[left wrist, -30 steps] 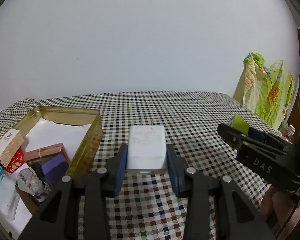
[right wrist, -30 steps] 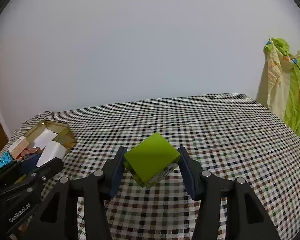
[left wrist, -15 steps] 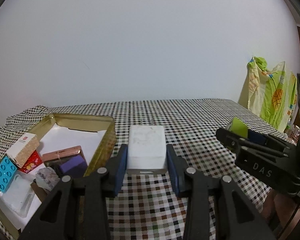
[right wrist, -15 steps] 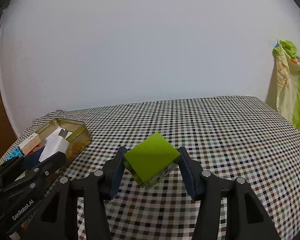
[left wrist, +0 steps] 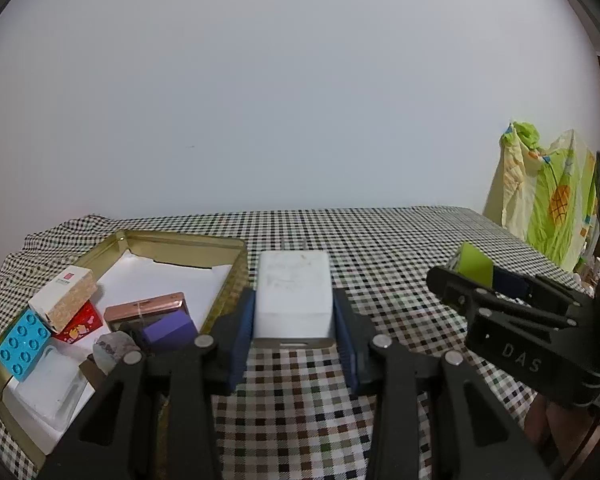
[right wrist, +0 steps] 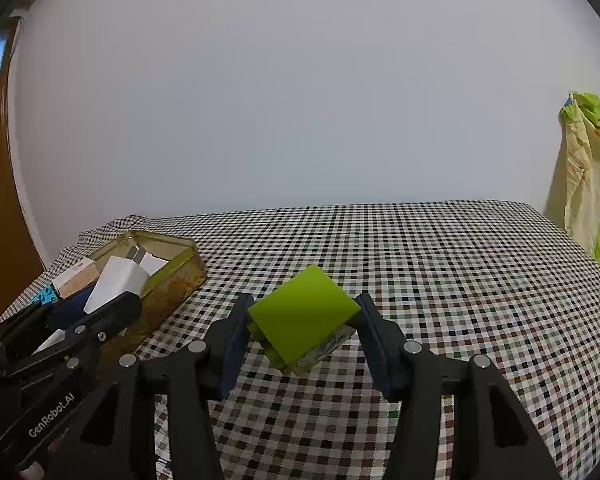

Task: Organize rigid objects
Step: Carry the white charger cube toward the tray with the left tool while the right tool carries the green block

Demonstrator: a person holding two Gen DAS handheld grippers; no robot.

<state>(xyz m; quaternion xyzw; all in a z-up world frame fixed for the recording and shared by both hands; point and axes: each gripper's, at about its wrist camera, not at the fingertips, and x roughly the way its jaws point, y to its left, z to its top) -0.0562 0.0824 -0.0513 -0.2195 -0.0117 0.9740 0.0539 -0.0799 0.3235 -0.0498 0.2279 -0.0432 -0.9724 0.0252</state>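
Wall: plain pale wall [left wrist: 300, 100] fills the background behind everything.
Tabletop: checked cloth covers the tabletop [right wrist: 440, 264], bunched at its far left corner.
Patterned bag: green and yellow bag [left wrist: 548, 204] stands off the far right edge.
Tin tray: gold tin tray [left wrist: 188, 242] sits on the left of the tabletop, lined with white paper.
Tray contents: cork-faced box [left wrist: 64, 294] leans on a red box [left wrist: 82, 322]; blue studded brick [left wrist: 22, 344] at the near left; copper-edged case [left wrist: 144, 308], purple block [left wrist: 168, 330] and a grey stone [left wrist: 110, 348] lie close together.
Left gripper: left gripper [left wrist: 294, 324] is held above the cloth just right of the tray; fingers pinch a white charger [left wrist: 294, 296] by its two sides.
Right gripper: right gripper [right wrist: 302, 326] is held above the middle of the cloth; fingers pinch a lime-green block [right wrist: 302, 314], tilted corner-up.
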